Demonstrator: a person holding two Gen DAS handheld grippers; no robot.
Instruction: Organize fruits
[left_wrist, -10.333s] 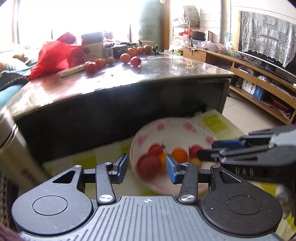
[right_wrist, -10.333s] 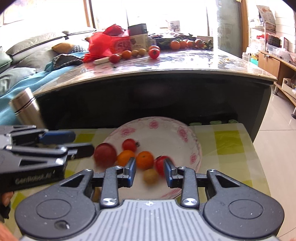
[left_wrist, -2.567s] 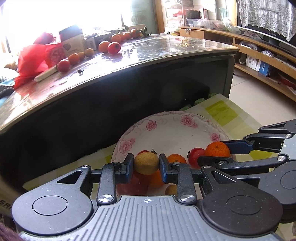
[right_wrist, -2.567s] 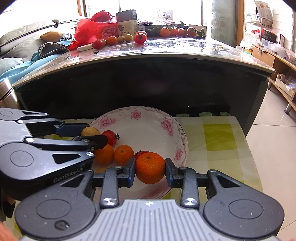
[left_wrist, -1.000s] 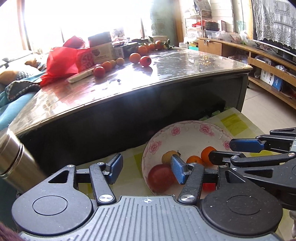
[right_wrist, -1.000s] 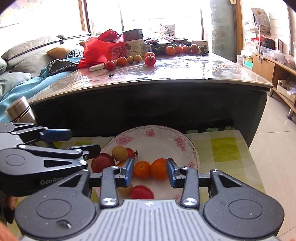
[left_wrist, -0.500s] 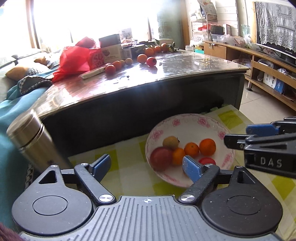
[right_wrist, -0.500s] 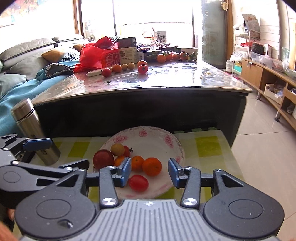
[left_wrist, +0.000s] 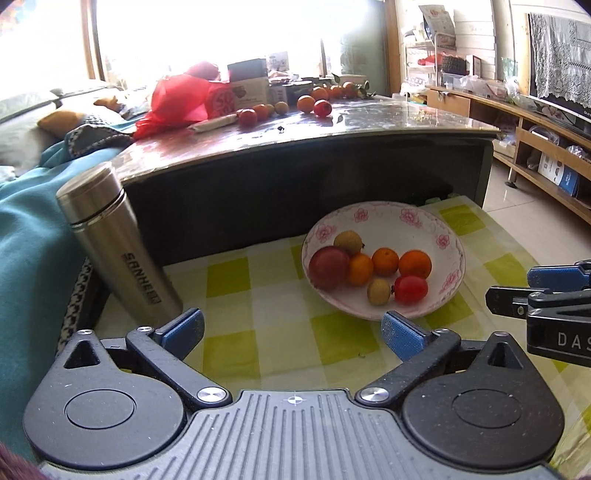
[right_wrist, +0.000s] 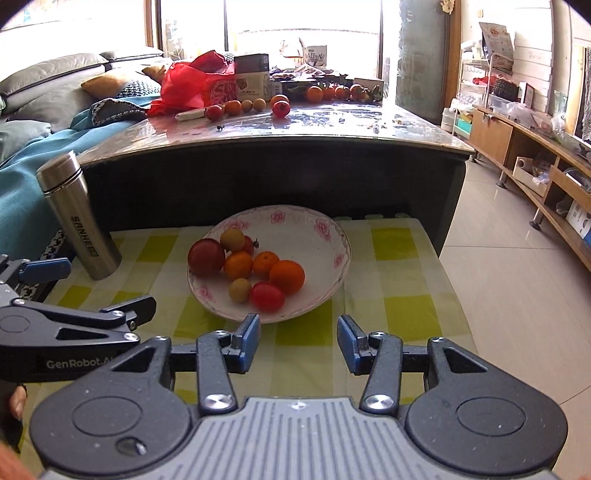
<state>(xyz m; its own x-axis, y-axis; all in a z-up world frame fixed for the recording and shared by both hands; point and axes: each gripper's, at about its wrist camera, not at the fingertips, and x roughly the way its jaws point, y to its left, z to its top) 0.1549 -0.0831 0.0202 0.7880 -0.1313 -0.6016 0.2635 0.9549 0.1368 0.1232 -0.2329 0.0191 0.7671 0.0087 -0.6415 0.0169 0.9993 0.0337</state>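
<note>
A white bowl with pink flowers (left_wrist: 417, 221) (right_wrist: 325, 236) rests on a yellow-green checked cloth. In it lie a big red fruit (left_wrist: 328, 262) (right_wrist: 205, 257), several oranges (left_wrist: 414, 263) (right_wrist: 286, 276), small yellow fruits (left_wrist: 379, 291) (right_wrist: 239, 290) and a red tomato (left_wrist: 410, 289) (right_wrist: 267, 296). My left gripper (left_wrist: 291, 332) stands wide open in front of the bowl, holding nothing. My right gripper (right_wrist: 298, 341) is open too, just short of the bowl's near rim. Each gripper shows at the edge of the other's view.
A steel flask (left_wrist: 114, 243) (right_wrist: 79, 221) stands left of the bowl. Behind rises a dark table (left_wrist: 332, 147) (right_wrist: 273, 155) with more fruit (right_wrist: 279, 104), a red bag (right_wrist: 192, 85) and boxes. A teal blanket lies left; tiled floor and wooden shelves are right.
Both grippers have let go of their fruits into the bowl, opened and drawn back and up from it. The left jaws have spread wider over the last second.
</note>
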